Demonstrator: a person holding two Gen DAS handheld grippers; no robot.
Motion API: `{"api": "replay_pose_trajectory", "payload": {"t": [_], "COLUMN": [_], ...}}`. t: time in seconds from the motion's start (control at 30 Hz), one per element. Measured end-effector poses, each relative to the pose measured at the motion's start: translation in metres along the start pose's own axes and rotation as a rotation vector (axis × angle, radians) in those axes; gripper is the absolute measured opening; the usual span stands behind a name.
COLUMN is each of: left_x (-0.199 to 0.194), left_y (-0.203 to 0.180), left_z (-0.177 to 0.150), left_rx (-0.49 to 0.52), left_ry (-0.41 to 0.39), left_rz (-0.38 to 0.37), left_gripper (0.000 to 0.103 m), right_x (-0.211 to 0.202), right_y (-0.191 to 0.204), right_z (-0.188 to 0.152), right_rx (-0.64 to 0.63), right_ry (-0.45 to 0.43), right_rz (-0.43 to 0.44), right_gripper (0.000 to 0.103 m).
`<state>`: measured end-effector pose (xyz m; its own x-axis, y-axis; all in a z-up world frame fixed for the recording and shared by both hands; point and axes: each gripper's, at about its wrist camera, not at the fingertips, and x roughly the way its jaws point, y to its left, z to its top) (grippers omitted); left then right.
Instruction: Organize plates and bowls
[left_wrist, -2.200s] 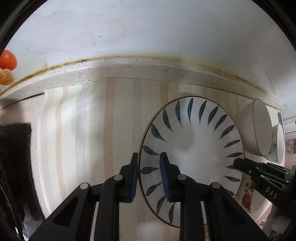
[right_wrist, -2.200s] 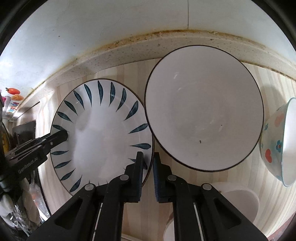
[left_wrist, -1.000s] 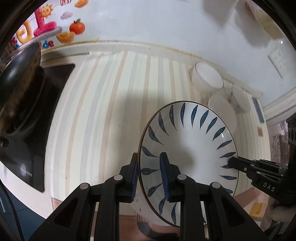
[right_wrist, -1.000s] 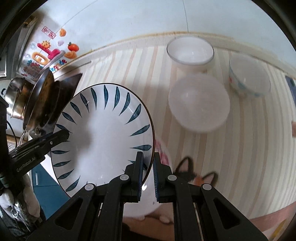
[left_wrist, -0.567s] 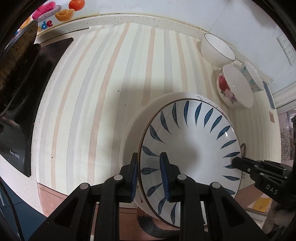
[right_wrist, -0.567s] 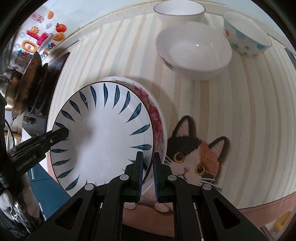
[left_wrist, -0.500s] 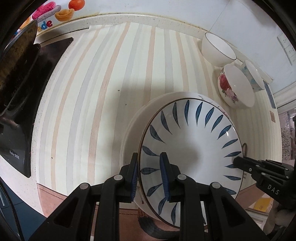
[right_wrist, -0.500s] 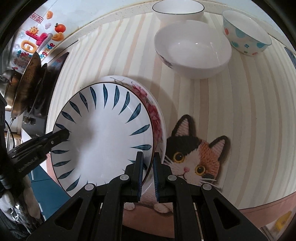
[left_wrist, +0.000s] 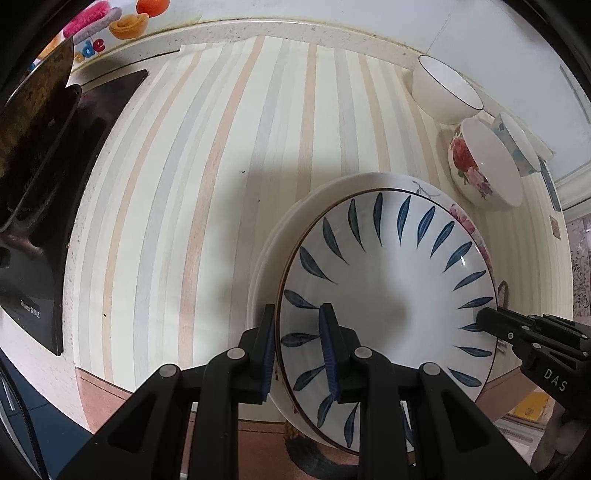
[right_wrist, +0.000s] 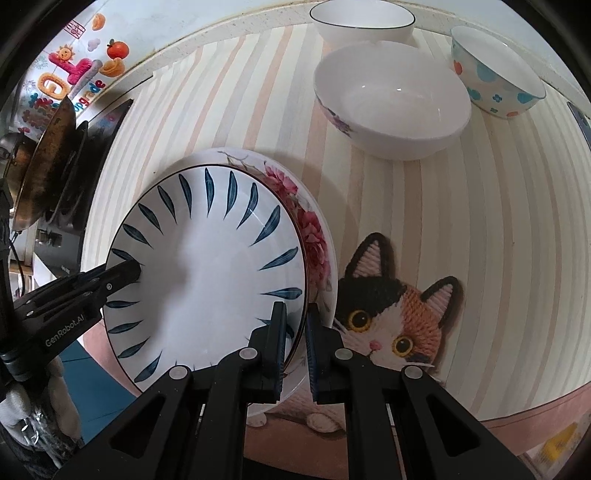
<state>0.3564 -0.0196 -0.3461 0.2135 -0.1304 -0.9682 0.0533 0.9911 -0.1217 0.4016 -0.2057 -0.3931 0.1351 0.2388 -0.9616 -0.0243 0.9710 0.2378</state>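
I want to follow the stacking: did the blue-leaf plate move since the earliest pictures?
Yes. The blue-leaf plate was at the back wall beside a white bowl; it now sits near the front edge, over the floral plate, next to the cat mat.

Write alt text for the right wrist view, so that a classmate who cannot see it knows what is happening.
Two grippers, right and left, clamp opposite rims of a blue-leaf plate just above a floral plate on a striped counter. A cat mat lies beside them; three bowls sit behind.
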Motion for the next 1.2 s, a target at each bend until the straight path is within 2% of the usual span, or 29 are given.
{"api": "replay_pose_trajectory", "payload": {"t": [0.23,0.53,0.83,0.97,1.2], "left_x": [0.002,0.006,-0.012,-0.042,-0.122], "left_y": [-0.001,0.005,0.005,0.002,-0.014], "left_z": [0.002,0.004,0.001,-0.008,-0.043], "left_rx": [0.008,-0.041,-0.037,-0.022,0.002], "left_ry": [0.01,0.077,0.05,0.015,-0.081], "left_rz": [0.004,-0.028,0.008,0.008,-0.01], "left_gripper": [0.02,0.021,0.021,0.021,0.021], "right_x": [-0.001,-0.002,-0.017,-0.037,-0.104], "right_y": [-0.003,-0.013,-0.009,0.001,0.021], "right_z": [-0.001,0.002,0.0,-0.008,-0.043], "right_rx": [0.024,0.096,0.087,0.05,-0.023], "right_ry": [0.003,0.013,-0.011,-0.024,-0.102], "right_rz": [0.02,0.05,0.063,0.064,0.086], "right_gripper": [0.014,0.015,0.02,0.02,0.023]}}
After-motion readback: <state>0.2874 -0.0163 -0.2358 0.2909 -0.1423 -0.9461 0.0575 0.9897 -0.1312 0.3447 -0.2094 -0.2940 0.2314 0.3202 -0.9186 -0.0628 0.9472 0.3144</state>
